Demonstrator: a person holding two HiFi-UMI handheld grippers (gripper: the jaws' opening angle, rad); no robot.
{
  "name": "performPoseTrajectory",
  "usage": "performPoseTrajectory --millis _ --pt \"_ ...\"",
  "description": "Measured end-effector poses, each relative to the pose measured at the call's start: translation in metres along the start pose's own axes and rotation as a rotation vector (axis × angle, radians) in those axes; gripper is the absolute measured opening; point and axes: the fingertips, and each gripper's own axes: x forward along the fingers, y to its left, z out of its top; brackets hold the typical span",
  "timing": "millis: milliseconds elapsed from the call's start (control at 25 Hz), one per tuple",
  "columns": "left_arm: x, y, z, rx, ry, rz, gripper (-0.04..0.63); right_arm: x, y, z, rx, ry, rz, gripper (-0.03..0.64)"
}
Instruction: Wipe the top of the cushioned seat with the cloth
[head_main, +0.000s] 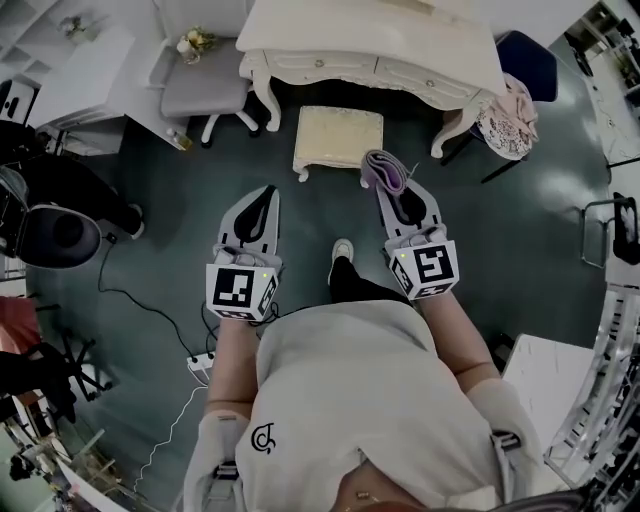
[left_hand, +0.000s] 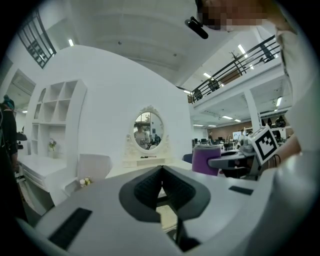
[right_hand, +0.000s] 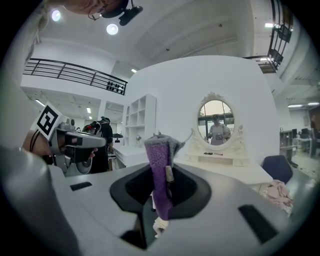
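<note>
Two tools are up in front of me, and only one carries anything. My right tool (head_main: 390, 185) is clamped on the purple cloth (right_hand: 159, 165), which stands up in a folded strip between the jaws with a short end hanging below them. My left tool (left_hand: 161, 175) has its jaws closed together with nothing between them, and it is held level just beside the right one.

Beyond the tools, the cushioned seat (head_main: 338, 138) stands on the dark floor (head_main: 300, 220), ahead of the right tool's tip and low down, at the front edge of the white worktop (head_main: 370, 35). From the head view the cloth appears to overlap the seat's near right corner, but I judge that to be only the steep angle, since both tools are carried at about waist height, well above the cushion.

By my reading, the cloth is in hand and that is all that is done. No wiping has begun. What is left is to lower the cloth onto the cushion and sweep it across the whole top. I cannot tell from here whether the seat's far edge sits tucked beneath the worktop.
</note>
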Motion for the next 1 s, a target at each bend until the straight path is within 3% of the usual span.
performPoseTrajectory --millis 240,440,1000 --pt "0.094 0.031 0.013 -0.006 -0.012 -0.026 0.012 0.079 -0.06 0.007 -0.001 0.016 0.0 0.074" --pt "0.149 0.056 0.007 -0.03 -0.011 -0.076 0.012 0.132 -0.08 -0.004 0.007 0.066 0.006 0.074" --pt "0.268 0.138 -0.054 -0.076 -0.069 -0.272 0.012 0.269 -0.081 -0.107 0.084 0.164 -0.019 0.078"
